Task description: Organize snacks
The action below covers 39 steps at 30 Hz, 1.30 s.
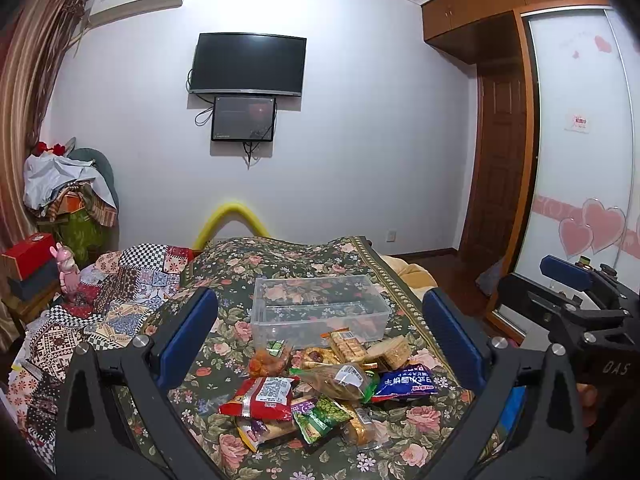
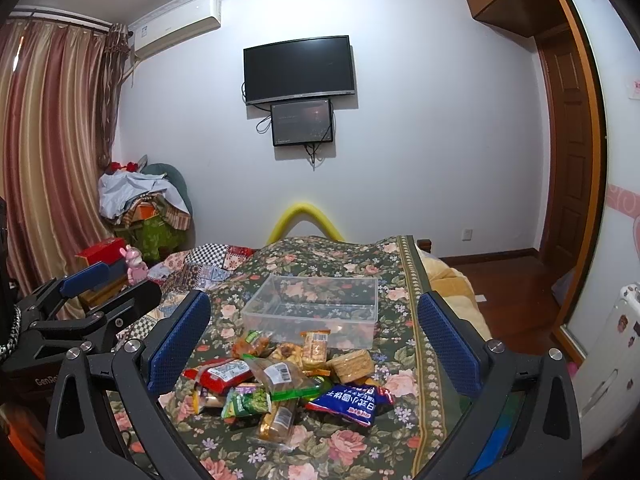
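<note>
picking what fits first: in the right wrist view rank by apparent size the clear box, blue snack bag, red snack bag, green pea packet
1. clear box
2. blue snack bag and red snack bag, too alike to rank
3. green pea packet

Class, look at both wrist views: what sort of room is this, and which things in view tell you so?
Most likely a home bedroom. A bed with a floral bedspread fills the middle, a sliding-door wardrobe stands at the right, and a wall-mounted television faces the bed.

A pale wall (image 2: 400,160) carries a dark television (image 2: 299,69) with a smaller screen (image 2: 302,123) beneath and an air conditioner (image 2: 176,26) upper left. Striped curtains (image 2: 48,160) hang left; a wooden door (image 2: 570,152), apparently shut, stands right.
</note>
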Each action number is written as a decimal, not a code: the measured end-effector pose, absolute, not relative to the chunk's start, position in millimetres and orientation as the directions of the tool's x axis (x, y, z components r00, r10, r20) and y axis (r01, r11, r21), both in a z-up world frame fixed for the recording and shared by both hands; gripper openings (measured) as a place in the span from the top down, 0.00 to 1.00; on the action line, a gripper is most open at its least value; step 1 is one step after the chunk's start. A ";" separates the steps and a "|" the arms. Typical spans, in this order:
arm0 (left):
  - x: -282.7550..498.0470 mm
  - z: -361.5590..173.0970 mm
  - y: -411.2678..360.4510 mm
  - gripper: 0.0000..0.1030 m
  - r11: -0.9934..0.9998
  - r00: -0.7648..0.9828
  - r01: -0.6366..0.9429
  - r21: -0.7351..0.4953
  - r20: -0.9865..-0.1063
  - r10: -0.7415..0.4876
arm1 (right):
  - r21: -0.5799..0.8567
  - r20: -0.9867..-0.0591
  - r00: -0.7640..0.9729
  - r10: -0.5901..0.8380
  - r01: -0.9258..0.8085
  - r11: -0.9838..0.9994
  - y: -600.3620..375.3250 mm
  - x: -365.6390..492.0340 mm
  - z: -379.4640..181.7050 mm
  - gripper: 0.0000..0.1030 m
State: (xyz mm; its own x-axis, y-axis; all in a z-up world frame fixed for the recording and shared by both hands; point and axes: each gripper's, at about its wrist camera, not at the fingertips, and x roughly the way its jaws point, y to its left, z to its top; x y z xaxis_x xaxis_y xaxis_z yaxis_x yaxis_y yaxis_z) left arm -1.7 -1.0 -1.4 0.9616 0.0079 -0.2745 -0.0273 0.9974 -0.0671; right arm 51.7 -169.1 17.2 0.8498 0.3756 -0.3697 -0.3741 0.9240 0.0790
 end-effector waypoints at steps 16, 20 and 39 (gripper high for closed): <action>0.8 -4.9 -1.2 0.00 0.997 0.960 -0.024 -0.070 -0.281 0.003 | 0.083 -0.381 0.844 0.378 -0.376 0.923 -168.1 55.1 14.6 0.00; 4.8 -8.6 0.4 0.00 0.997 0.957 -0.024 -0.072 -0.291 0.002 | 0.089 -0.391 0.839 0.379 -0.376 0.923 -167.8 59.0 11.9 0.00; 64.8 -69.1 44.0 0.14 0.995 0.857 -0.078 -0.056 -0.514 0.038 | 0.091 -0.595 0.737 0.320 -0.334 0.938 -180.3 116.5 -50.0 0.13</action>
